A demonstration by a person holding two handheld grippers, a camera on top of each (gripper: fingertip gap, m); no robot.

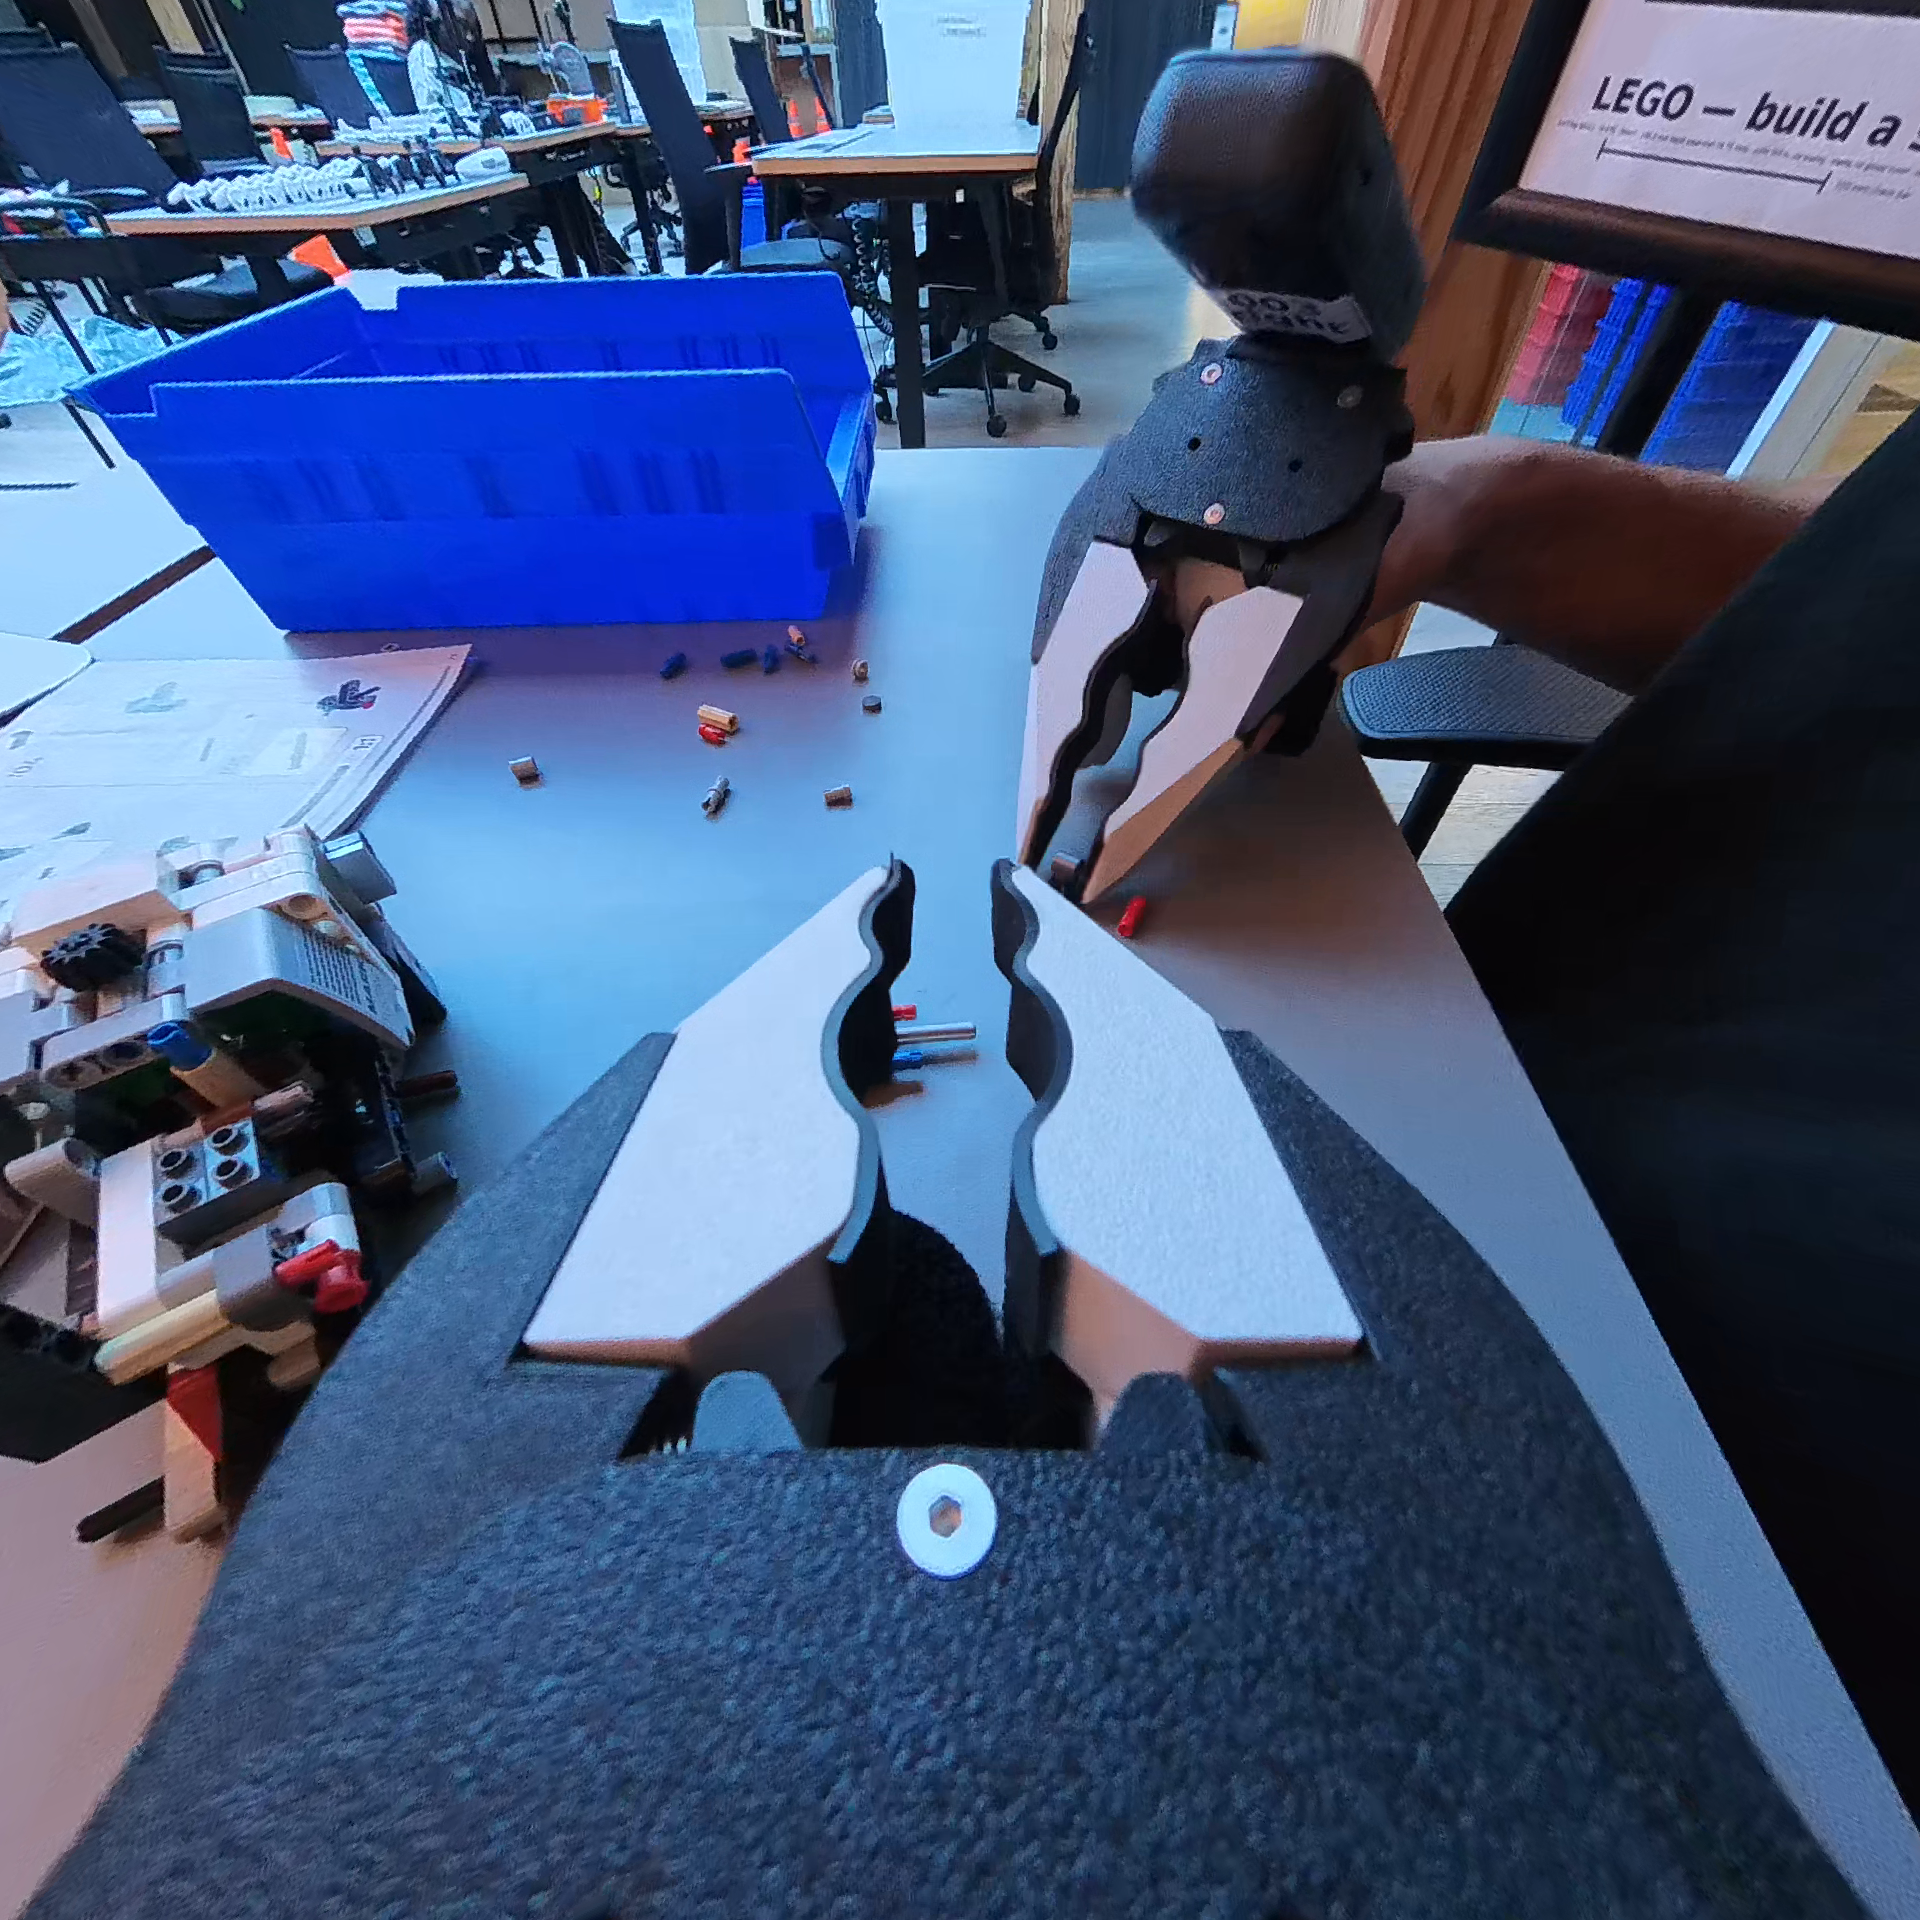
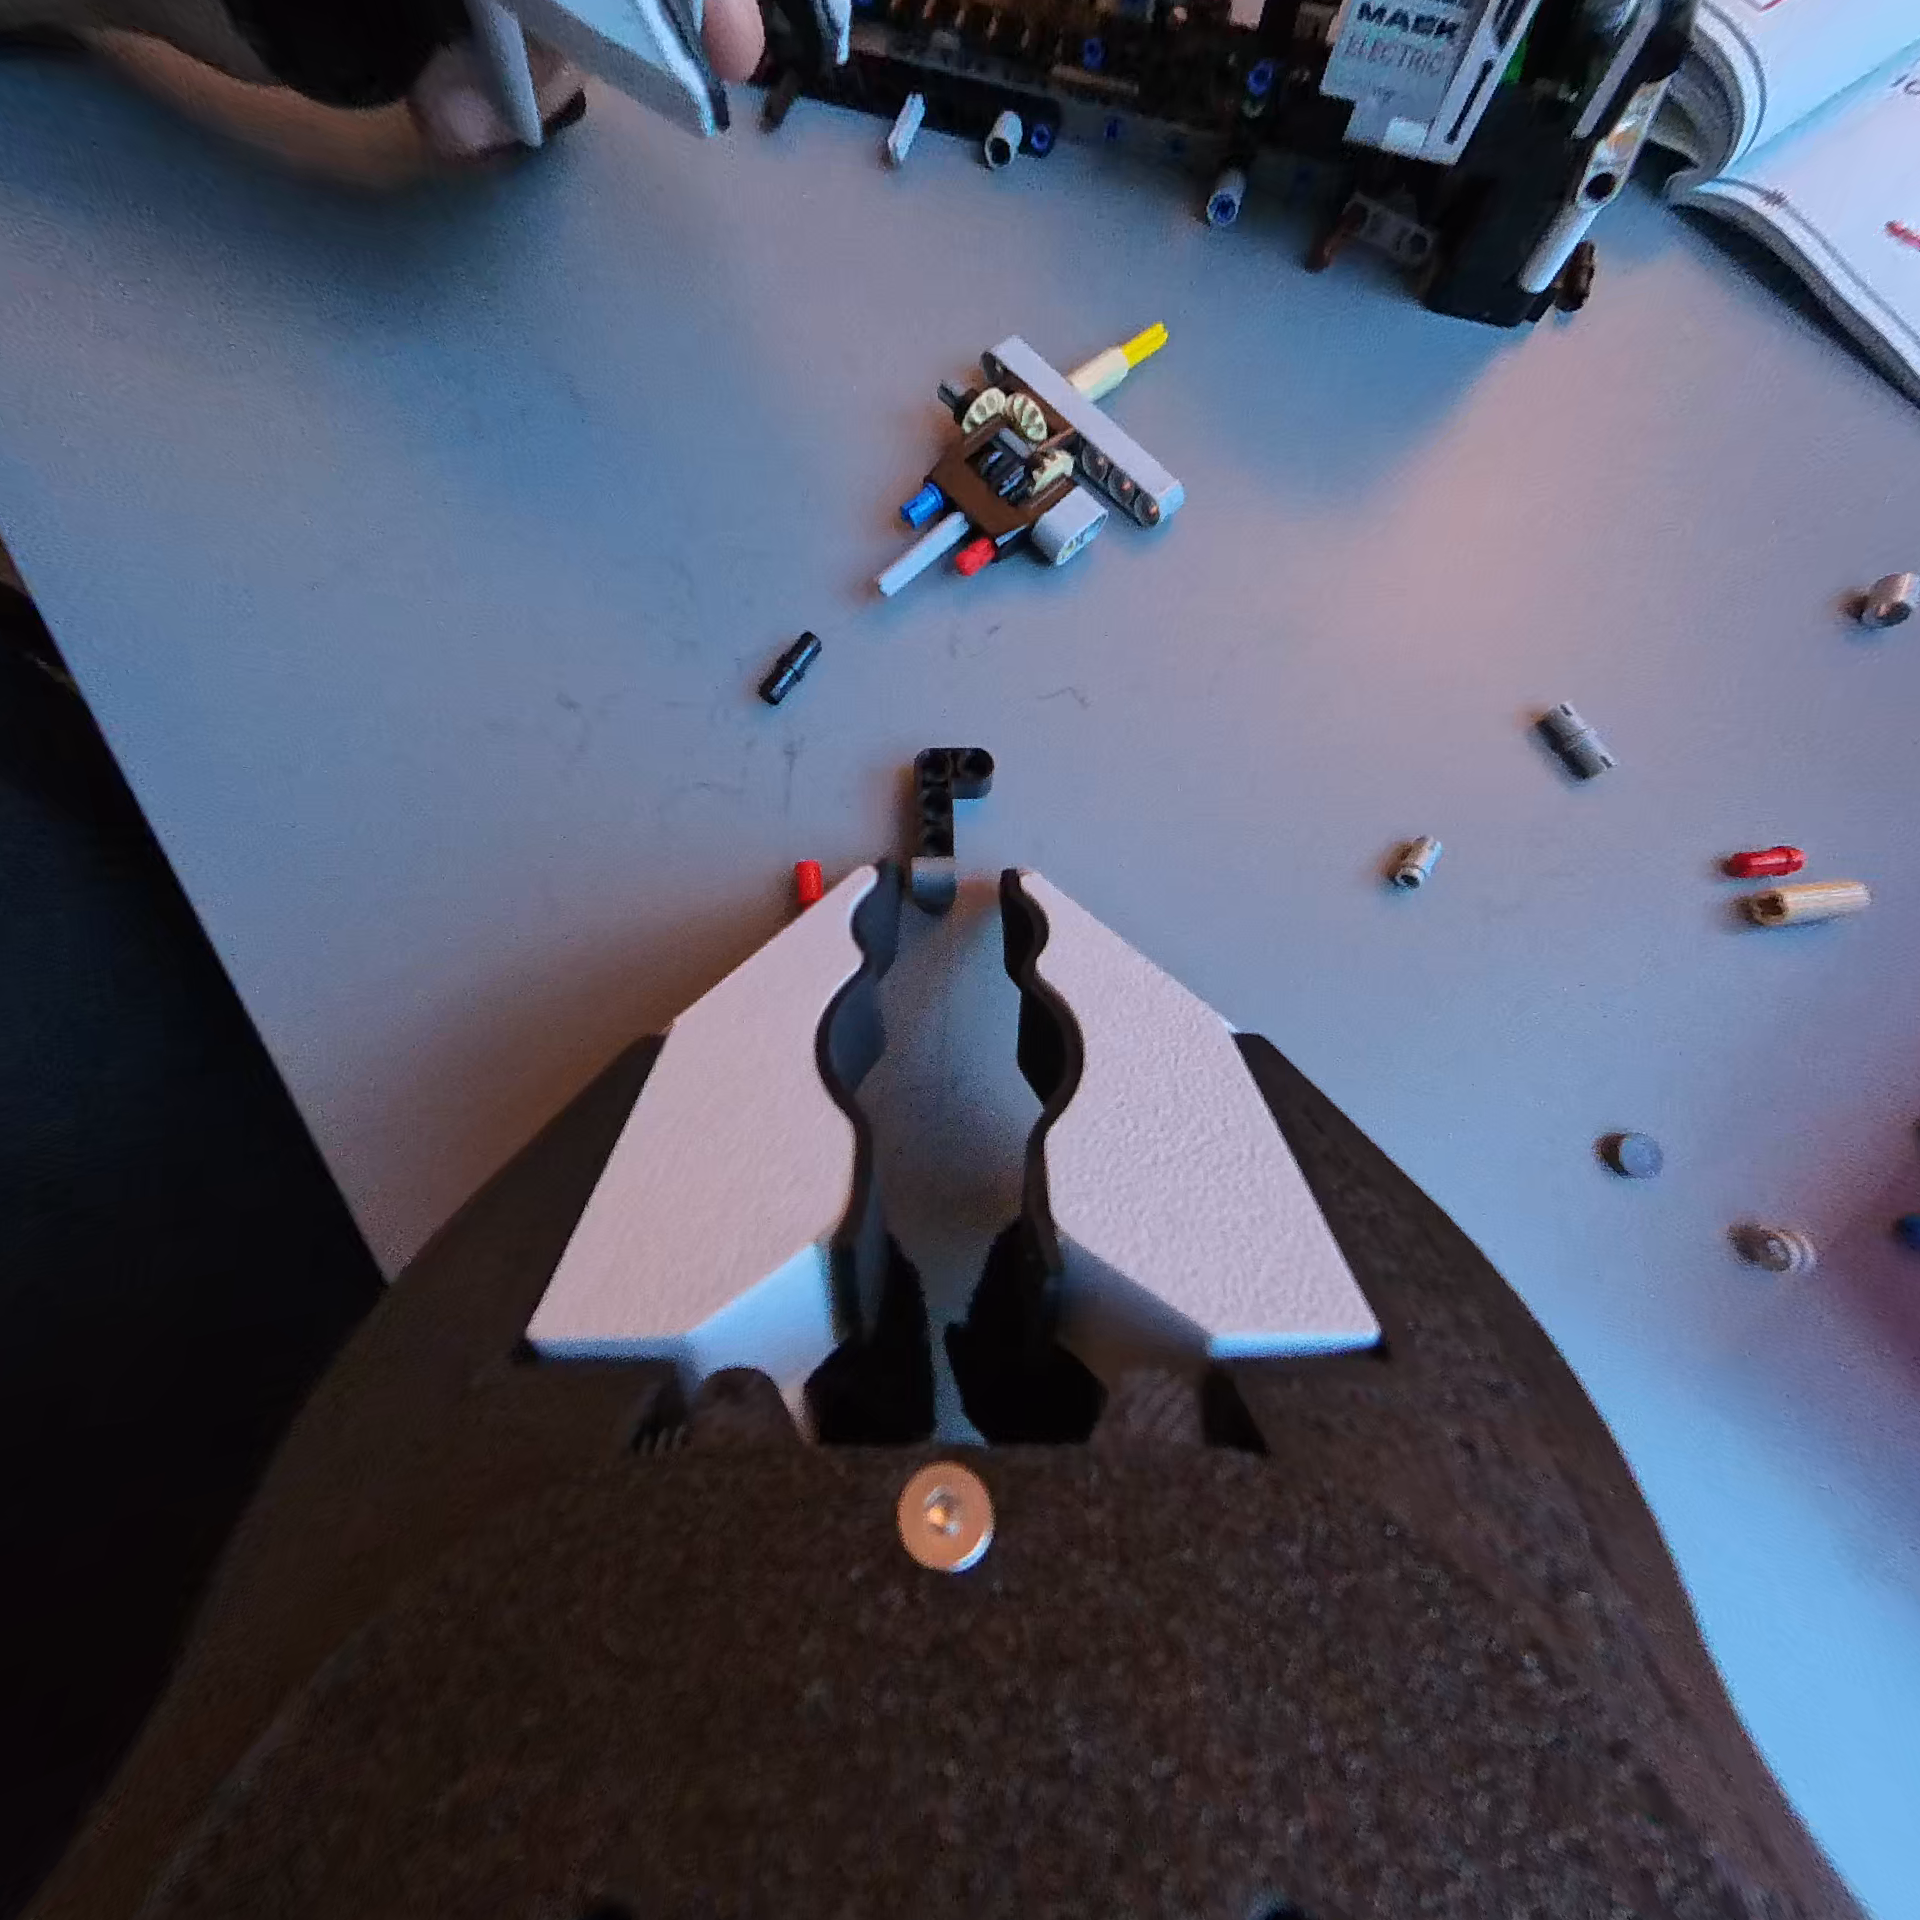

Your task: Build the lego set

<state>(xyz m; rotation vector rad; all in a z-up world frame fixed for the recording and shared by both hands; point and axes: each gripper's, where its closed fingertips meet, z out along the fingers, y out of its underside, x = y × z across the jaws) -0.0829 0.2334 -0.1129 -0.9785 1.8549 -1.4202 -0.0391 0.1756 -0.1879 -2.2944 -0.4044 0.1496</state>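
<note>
My right gripper (image 2: 948,878) is open, tips down on the grey table (image 2: 416,520). A small grey piece (image 2: 932,885) sits between its tips at the end of a black L-shaped beam (image 2: 948,795); I cannot tell if they are joined. It also shows in the left wrist view (image 1: 1070,873), tips on the table. My left gripper (image 1: 948,878) is open and empty, hovering over a small gear sub-assembly (image 2: 1039,457) whose axle (image 1: 935,1034) shows between the fingers. The large truck model (image 1: 208,1039) lies at left.
A red pin (image 2: 807,881) lies by my right gripper's left finger and a black pin (image 2: 790,668) lies beyond it. Loose pins (image 1: 717,722) are scattered mid-table. A blue bin (image 1: 499,447) stands behind them and an instruction booklet (image 1: 208,727) lies at left. The table edge and a chair (image 1: 1486,707) are at right. The grippers' ends are close to 11 centimetres from one another. About 5 centimetres separates my right fingertips from the black pin (image 2: 790,668).
</note>
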